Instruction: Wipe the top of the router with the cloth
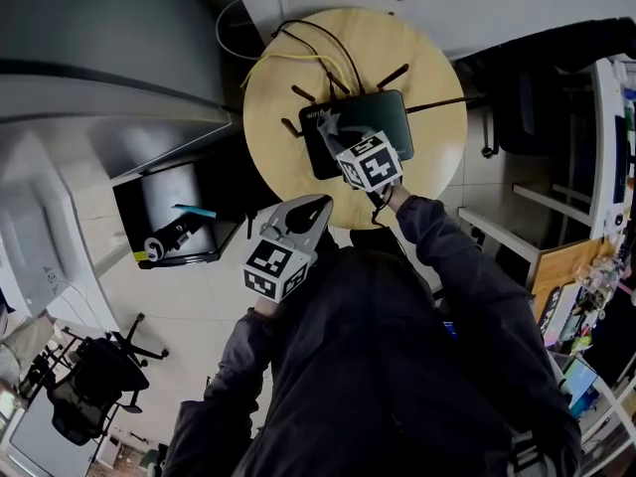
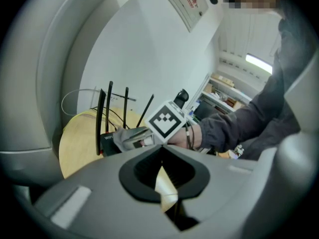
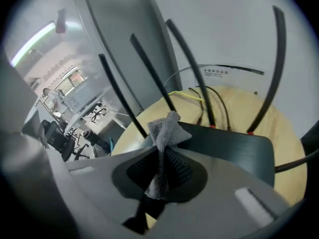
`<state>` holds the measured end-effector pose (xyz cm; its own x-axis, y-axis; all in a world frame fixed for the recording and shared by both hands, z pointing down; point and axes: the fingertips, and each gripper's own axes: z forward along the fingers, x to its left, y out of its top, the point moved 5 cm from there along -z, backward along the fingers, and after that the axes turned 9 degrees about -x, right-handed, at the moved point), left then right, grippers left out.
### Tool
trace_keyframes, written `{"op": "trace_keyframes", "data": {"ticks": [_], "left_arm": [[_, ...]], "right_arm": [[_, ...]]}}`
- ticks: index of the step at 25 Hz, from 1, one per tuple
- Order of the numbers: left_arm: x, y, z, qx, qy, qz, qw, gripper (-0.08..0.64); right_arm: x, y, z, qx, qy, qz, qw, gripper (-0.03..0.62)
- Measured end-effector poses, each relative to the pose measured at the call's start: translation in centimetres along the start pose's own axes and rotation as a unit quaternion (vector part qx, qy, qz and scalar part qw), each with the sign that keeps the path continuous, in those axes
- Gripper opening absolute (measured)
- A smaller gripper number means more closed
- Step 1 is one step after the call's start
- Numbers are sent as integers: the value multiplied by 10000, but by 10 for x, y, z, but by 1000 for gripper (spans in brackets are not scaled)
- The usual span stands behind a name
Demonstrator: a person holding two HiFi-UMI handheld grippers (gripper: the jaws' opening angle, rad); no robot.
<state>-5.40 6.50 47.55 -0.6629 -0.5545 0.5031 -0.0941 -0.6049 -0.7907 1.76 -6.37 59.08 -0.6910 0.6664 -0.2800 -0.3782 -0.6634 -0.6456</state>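
The right gripper [image 3: 162, 151] had its jaws closed on a small grey woven cloth [image 3: 167, 128]. A bunched tuft of the cloth stuck out past the jaw tips and a strip of it hung back between them. In the head view this gripper was over the flat black plastic router [image 1: 393, 117], with its tip above the left part of the router's top. In the right gripper view the tuft sat at the near edge of that dark top, though whether it pressed on the surface could not be told.

The router lay on a round pale wooden table [image 1: 278, 87], its thin black antennas [image 3: 276, 59] standing up around it. Yellow and black cables [image 1: 298, 58] trailed off its far side.

The left gripper [image 2: 160, 153] was held back just off the table's near edge, close to the person's body. Its jaws were together with nothing between them.
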Motion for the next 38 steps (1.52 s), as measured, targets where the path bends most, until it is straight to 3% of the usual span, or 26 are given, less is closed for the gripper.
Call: {"op": "trace_keyframes", "data": {"ticks": [5,12,16,31,38], "left_arm": [[3,0,-3,-8,52,-16,10000,0],[1,0,-1,-2,-13,-6,10000,0],[-3,-1,4,25,-110,31,9999,0],[-5,1,6,129,-224,125,9996,0],[-7,1,7,145,-271,145,9994,0]], "right_arm": [[37,-2,20,50,272,-57,9996,29],[26,-14,18,315,159,-430,9985,29],[-1,-21,3,379,-60,-557,9977,29],[-125,-53,-74,320,-1047,108,9939,29],[-132,-55,-80,281,-1374,280,9897,29]]}}
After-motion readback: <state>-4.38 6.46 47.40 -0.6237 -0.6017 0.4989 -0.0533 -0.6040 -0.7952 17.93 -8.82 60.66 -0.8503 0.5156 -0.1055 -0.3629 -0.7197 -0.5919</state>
